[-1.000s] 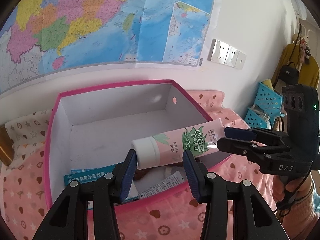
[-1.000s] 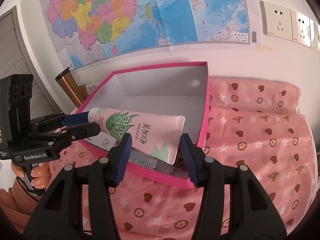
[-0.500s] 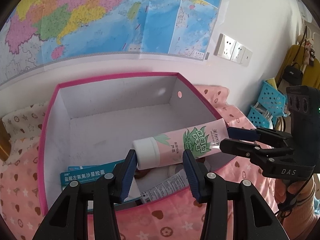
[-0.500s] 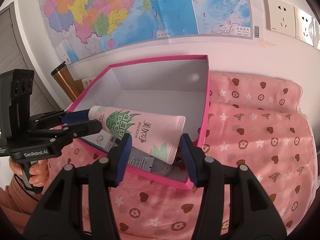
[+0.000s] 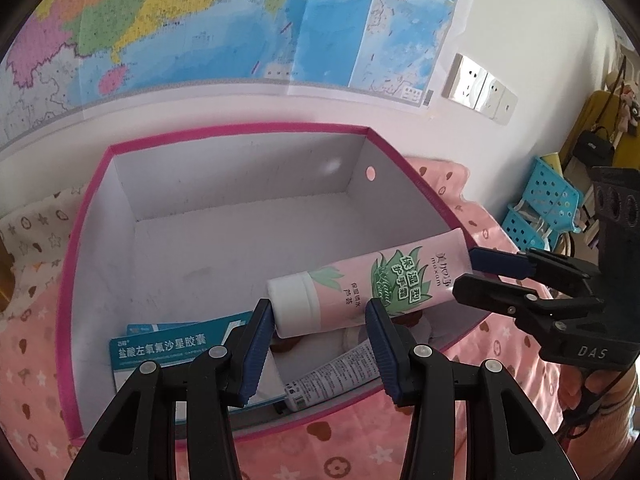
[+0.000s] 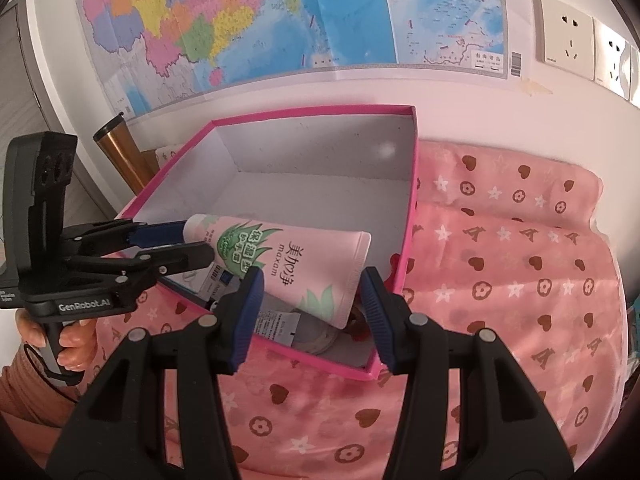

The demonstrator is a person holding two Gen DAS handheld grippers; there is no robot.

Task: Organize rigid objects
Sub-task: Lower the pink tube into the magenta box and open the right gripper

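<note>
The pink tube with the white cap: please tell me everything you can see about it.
The pink tube looks like soft plastic, printed with green aloe leaves, Chinese characters and "maxam". Its white cap is screwed on; the other end is a flat crimped seal. It lies nearly level above the pink box, over the items inside. The left claw grips the cap end, the right claw the sealed end.

Wall map [image 5: 224,20], white sockets [image 6: 568,40], blue baskets [image 5: 548,204], pink patterned cloth [image 6: 500,264].
</note>
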